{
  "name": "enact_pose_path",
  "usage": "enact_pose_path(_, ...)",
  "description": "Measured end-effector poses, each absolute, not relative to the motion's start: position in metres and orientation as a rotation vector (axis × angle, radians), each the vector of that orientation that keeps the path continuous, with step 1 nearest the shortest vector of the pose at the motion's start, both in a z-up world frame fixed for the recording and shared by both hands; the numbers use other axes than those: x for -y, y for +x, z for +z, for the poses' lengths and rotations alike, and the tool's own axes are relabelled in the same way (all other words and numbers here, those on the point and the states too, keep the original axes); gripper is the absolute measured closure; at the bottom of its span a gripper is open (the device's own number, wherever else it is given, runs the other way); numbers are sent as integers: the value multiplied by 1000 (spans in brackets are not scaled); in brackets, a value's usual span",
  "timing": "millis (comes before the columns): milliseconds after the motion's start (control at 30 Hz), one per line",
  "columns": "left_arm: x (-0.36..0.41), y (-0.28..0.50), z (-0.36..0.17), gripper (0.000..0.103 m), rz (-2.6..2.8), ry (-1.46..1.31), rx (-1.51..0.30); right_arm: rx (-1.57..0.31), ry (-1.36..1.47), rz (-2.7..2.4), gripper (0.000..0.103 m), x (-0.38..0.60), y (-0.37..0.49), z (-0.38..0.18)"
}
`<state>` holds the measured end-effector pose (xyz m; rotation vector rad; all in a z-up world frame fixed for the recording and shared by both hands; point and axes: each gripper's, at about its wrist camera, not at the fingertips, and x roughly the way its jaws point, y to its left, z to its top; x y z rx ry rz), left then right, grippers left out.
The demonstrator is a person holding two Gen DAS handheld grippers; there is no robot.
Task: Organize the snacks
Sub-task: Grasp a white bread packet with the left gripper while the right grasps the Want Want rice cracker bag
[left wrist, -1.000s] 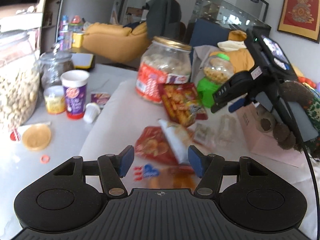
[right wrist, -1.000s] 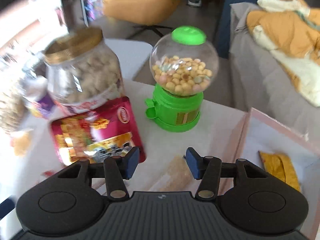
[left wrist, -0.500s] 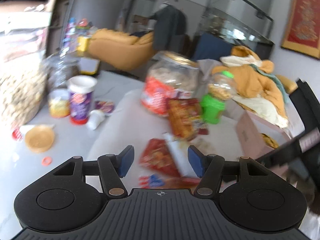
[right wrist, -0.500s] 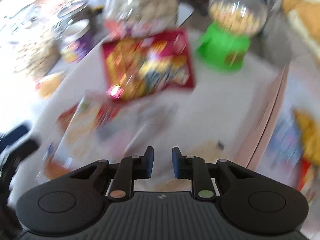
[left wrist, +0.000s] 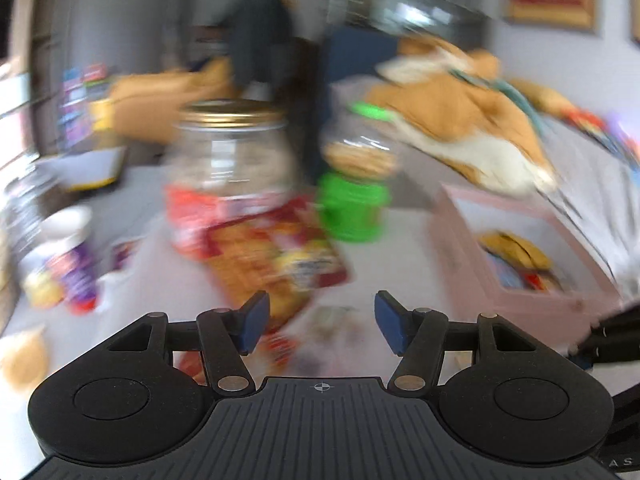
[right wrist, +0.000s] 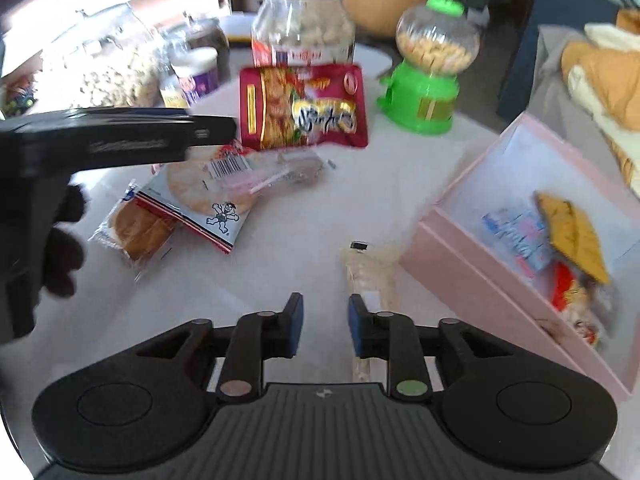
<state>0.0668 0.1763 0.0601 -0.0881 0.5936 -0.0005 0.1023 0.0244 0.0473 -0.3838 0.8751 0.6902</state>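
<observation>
My left gripper [left wrist: 322, 324] is open and empty over a blurred red snack bag [left wrist: 276, 264]. In the right wrist view that red bag [right wrist: 304, 108] leans against a big gold-lidded jar [right wrist: 304, 24]. A round rice-cracker packet [right wrist: 208, 188], a brown cake packet [right wrist: 136, 232] and a clear wrapper [right wrist: 288, 172] lie in front. My right gripper [right wrist: 325, 328] hovers above the table, its jaws opening with nothing between them. A pale clear packet [right wrist: 370, 272] lies just below its right finger. The left gripper [right wrist: 212, 134] reaches in from the left.
A pink box [right wrist: 460, 268] at the right holds a yellow packet [right wrist: 572, 236] and a blue one [right wrist: 516, 236]. A green candy dispenser [right wrist: 424, 96] stands behind. More jars and a purple cup [right wrist: 200, 76] crowd the far left. A gloved hand [right wrist: 60, 256] holds the left gripper.
The right gripper's jaws closed to a narrow gap, then parted again as it swung back from the dispenser over the table. The left gripper swept right, bringing the pink box into view.
</observation>
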Motion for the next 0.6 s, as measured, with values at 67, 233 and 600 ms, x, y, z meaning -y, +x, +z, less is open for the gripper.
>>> enact_pose_path(67,-166,87,52,41,10,-14,-649,-857,-382,680,66,-20,102,46)
enact_pose_path(233,-153,99,29,58,-5,76,-731,-781,-406,651,65,-7,91,43)
enact_pose_path(600,-146,-25,36,63,-57,-7,-642,-791,-251,731,36,-11,99,62)
